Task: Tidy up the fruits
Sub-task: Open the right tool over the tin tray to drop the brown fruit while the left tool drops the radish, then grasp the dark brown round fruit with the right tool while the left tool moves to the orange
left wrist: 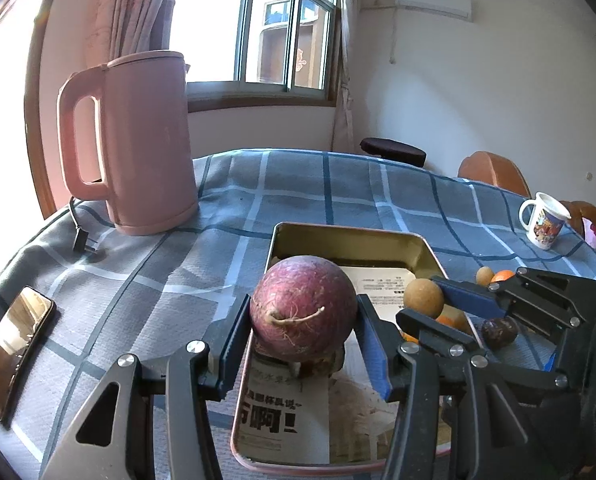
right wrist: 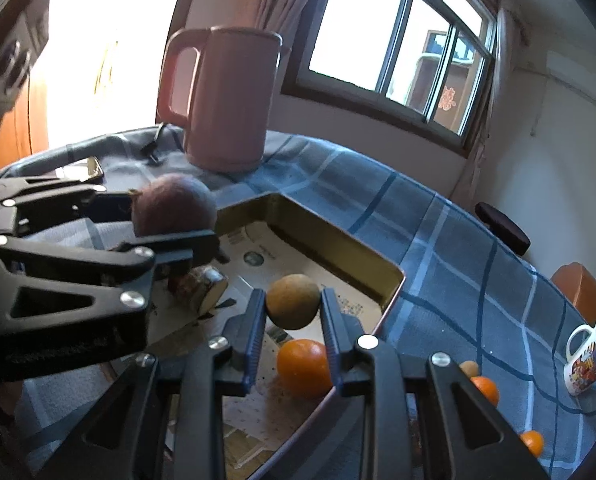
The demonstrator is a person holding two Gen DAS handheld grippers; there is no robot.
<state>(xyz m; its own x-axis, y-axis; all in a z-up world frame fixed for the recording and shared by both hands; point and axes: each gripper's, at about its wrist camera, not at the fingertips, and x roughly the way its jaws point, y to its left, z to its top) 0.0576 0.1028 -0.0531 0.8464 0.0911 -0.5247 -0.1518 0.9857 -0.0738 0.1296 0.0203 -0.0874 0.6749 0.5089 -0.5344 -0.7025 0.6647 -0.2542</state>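
My left gripper is shut on a large round purple fruit and holds it just above the paper-lined metal tray. It also shows in the right wrist view. My right gripper is shut on a small tan round fruit above the tray; it shows in the left wrist view too. An orange lies in the tray below it. A cut brown piece lies in the tray under the purple fruit.
A pink kettle stands at the back left with its plug. A phone lies at the left. A printed mug stands at the right. Two oranges and a small tan fruit lie on the checked cloth. A dark fruit lies beside the tray.
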